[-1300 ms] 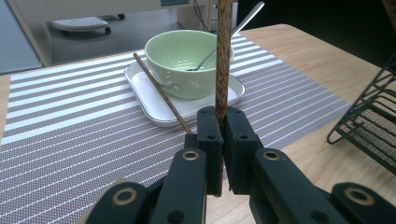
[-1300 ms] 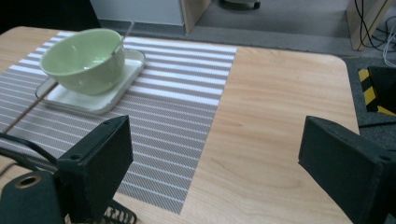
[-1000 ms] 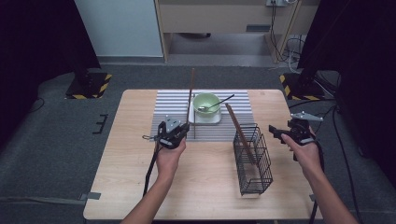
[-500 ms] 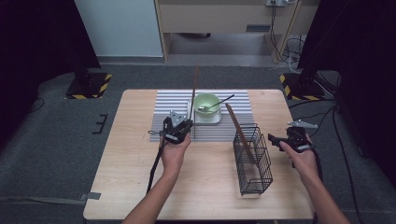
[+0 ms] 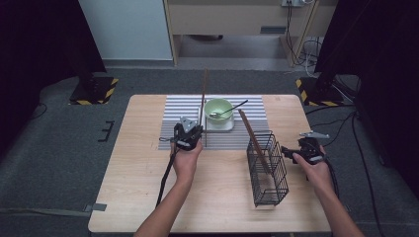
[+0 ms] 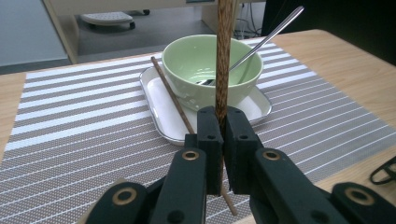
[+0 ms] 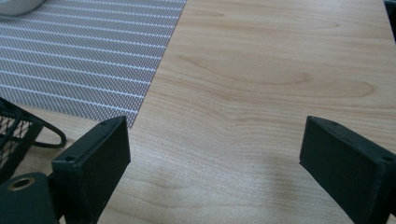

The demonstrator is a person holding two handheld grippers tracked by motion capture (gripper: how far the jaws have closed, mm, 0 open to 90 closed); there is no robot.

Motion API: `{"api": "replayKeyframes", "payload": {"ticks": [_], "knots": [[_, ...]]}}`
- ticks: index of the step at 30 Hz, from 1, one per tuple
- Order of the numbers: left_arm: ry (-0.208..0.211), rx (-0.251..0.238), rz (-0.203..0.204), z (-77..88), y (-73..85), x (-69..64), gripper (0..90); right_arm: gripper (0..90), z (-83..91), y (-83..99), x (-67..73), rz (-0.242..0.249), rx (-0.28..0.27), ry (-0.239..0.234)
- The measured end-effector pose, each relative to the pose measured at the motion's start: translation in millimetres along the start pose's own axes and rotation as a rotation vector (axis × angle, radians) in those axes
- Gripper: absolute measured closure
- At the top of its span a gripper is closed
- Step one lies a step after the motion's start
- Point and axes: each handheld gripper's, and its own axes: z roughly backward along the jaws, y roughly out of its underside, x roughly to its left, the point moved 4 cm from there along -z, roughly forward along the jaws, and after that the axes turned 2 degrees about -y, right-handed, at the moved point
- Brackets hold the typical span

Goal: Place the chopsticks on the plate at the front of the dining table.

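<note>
Wooden table, left gripper clamping upright chopstick, right gripper wide open

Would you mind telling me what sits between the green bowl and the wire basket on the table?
In the high view, bare striped mat separates the green bowl from the wire basket; one brown chopstick leans out of the basket toward the bowl.

My left gripper is black, topped by a grey three-cornered plate, with a black cable trailing off it. Its blocky jaws carry small dark screws and brass-ringed pivots. My right gripper is black too, with square matte pads. My forearms are bare.
</note>
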Motion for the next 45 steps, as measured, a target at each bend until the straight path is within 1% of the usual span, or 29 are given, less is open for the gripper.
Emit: {"api": "replayKeyframes", "payload": {"ticks": [2, 4, 6, 10, 12, 18, 25, 31, 37, 41, 45], "knots": [[-0.005, 0.002, 0.006, -2.3, 2.1, 0.7, 85.7, 8.6, -2.0, 1.7, 1.6, 0.008, 0.014, 0.009], [-0.007, -0.007, 0.016, -4.0, 4.0, 2.0, 85.7, 8.1, -4.1, 3.2, 2.7, 0.010, 0.026, 0.010], [-0.012, -0.004, 0.023, -6.1, 6.4, 3.0, 85.7, 7.9, -6.1, 4.8, 3.3, 0.009, 0.039, 0.017], [-0.026, 0.012, 0.018, -9.9, 12.1, 3.5, 85.7, 8.0, -8.3, 7.4, 3.9, 0.010, 0.040, 0.017], [-0.030, 0.015, 0.015, -10.8, 13.3, 3.1, 85.7, 8.0, -9.5, 8.9, 4.2, -0.001, 0.039, 0.016], [-0.032, 0.017, 0.020, -12.6, 16.9, 3.9, 85.7, 8.0, -11.8, 12.5, 3.1, -0.006, 0.054, 0.027], [-0.039, 0.028, 0.029, -15.1, 23.8, 6.7, 85.7, 8.0, -11.0, 14.2, 1.0, -0.009, 0.050, 0.035], [-0.040, 0.038, 0.035, -16.9, 26.5, 7.5, 85.7, 7.4, -11.3, 15.1, 1.0, 0.006, 0.050, 0.046], [-0.037, 0.048, 0.038, -19.4, 28.5, 6.8, 85.6, 7.2, -11.1, 16.0, 0.2, 0.005, 0.042, 0.052], [-0.045, 0.052, 0.044, -21.7, 30.4, 7.5, 85.7, 6.9, -11.6, 17.4, 0.8, 0.025, 0.037, 0.061], [-0.050, 0.055, 0.047, -23.7, 31.8, 8.1, 85.6, 6.3, -11.9, 17.9, 1.7, 0.025, 0.034, 0.064]]}}
